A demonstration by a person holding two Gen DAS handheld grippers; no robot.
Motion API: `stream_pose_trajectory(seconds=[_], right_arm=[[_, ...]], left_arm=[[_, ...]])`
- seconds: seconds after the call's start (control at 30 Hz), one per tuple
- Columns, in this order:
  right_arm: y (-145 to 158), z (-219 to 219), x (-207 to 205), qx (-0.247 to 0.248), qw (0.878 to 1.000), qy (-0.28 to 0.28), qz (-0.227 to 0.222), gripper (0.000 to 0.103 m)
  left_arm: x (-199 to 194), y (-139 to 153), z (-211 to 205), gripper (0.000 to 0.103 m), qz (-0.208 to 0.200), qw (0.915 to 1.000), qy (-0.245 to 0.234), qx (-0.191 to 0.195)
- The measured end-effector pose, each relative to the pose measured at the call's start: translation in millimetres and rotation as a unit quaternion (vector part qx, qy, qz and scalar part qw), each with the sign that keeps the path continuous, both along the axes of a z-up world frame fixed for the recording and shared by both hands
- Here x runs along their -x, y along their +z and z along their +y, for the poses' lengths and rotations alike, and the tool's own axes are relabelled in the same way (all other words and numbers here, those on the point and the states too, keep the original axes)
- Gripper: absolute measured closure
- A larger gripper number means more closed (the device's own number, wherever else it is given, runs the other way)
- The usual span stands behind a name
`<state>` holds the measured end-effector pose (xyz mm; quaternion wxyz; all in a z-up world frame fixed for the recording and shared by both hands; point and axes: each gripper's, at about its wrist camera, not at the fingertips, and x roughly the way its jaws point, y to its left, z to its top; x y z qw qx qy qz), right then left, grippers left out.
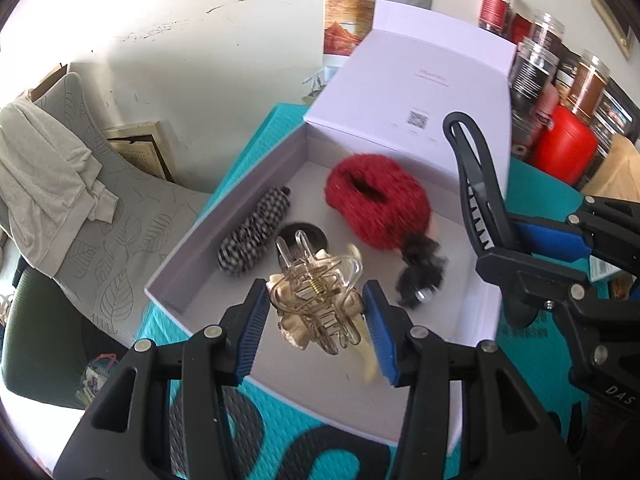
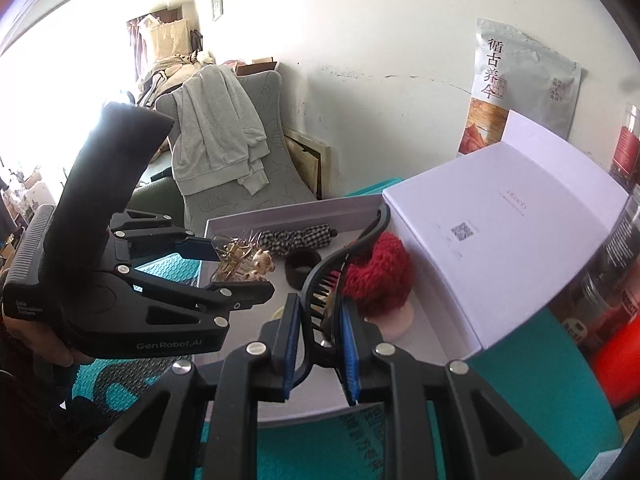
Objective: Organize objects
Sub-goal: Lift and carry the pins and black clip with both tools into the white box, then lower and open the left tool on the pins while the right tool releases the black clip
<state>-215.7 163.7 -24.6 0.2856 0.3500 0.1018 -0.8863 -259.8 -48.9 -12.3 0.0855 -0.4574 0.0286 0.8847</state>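
**Both Grippers Loaded Above the Open Box**

The left gripper [image 1: 316,320] is clamped on the clear claw clip [image 1: 318,298], held above the white box [image 1: 188,264]. The right gripper [image 2: 320,348] is clamped on the black banana clip [image 2: 340,264]. Inside the box lie the red scrunchie [image 1: 376,200], checkered scrunchie [image 1: 254,232] and black hair tie [image 1: 316,234].

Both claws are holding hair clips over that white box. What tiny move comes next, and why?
Probably the left claw opens to drop the clear hair clip. It hangs just above the white box, over bare floor in front of the checkered scrunchie and red scrunchie.
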Motion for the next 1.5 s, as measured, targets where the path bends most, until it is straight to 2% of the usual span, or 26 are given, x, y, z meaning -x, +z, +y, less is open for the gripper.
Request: stream_pose_trajectory(seconds=[0.3,0.6,0.8,1.1,1.5], right_arm=[[-11,-9,32,0.003,1.0,-0.004,-0.005,0.084],[-28,-11,50,0.002,1.0,-0.012,-0.017,0.084],[-43,-9,56,-0.001,0.999,-0.012,-0.033,0.084],[-58,-11,58,-0.007,0.999,-0.006,-0.048,0.084],[-64,-11,59,-0.017,0.998,-0.012,-0.054,0.084]], left_arm=[[46,-10,-10,0.057,0.007,0.9998,0.009,0.013],[63,-34,-7,0.057,-0.008,0.9998,0.0,0.018],[68,-49,2,0.057,-0.013,0.9995,-0.009,0.026],[69,-55,5,0.056,-0.005,0.9992,-0.014,0.036],[59,-69,4,0.058,-0.036,0.9984,-0.015,0.041]])
